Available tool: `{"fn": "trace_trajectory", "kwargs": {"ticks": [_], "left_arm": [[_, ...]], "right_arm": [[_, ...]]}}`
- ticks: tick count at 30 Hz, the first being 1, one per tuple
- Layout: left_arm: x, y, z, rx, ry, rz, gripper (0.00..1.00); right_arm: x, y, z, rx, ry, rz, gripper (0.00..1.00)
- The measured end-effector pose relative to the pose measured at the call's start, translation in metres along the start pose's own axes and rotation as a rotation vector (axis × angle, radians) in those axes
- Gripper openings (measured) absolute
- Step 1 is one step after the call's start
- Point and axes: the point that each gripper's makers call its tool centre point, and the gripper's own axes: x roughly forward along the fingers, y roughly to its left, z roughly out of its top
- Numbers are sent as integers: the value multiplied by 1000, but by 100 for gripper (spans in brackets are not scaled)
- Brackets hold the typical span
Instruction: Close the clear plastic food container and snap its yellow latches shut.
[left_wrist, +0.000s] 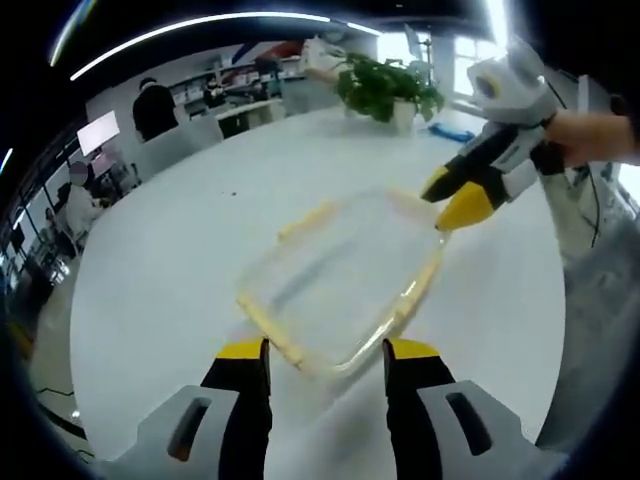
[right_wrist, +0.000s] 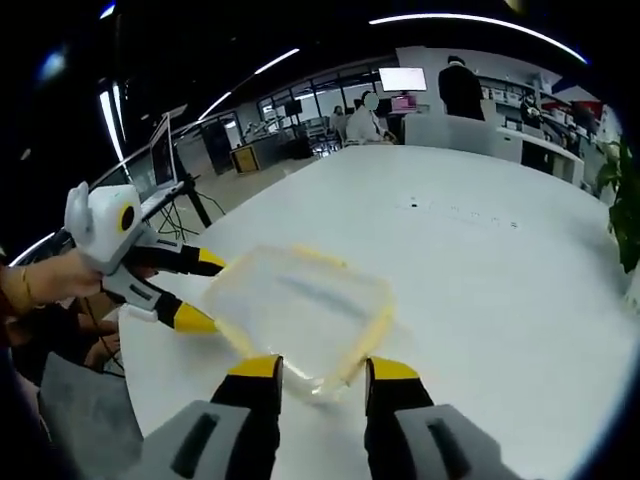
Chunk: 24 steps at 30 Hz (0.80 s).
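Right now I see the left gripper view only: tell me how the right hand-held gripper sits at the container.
Observer: The right hand-held gripper is open, and the container's near edge lies just ahead of the gap between its jaws.
Operator: Now check my left one from that side.
Observer: The left hand-held gripper is open too, its yellow tips at the container's left edge. The blur hides whether they touch it.
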Motion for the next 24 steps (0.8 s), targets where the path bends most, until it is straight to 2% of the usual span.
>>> {"fn": "trace_trajectory", "kwargs": {"ticks": [12, 14, 19, 24], "left_arm": [[-2, 3, -4, -7, 6, -4, 37], [-4, 4, -5, -25, -1, 0, 38], [-13, 7, -9, -45, -2, 15, 42], [-29, 10, -9, -114, -45, 42, 43]], "right_arm": [[0, 0, 2, 2, -7, -26, 30], [-1, 1, 0, 26, -12, -24, 31], [-8, 3, -2, 25, -32, -38, 34], [-17, 5, -5, 58, -39, -38, 39]]}}
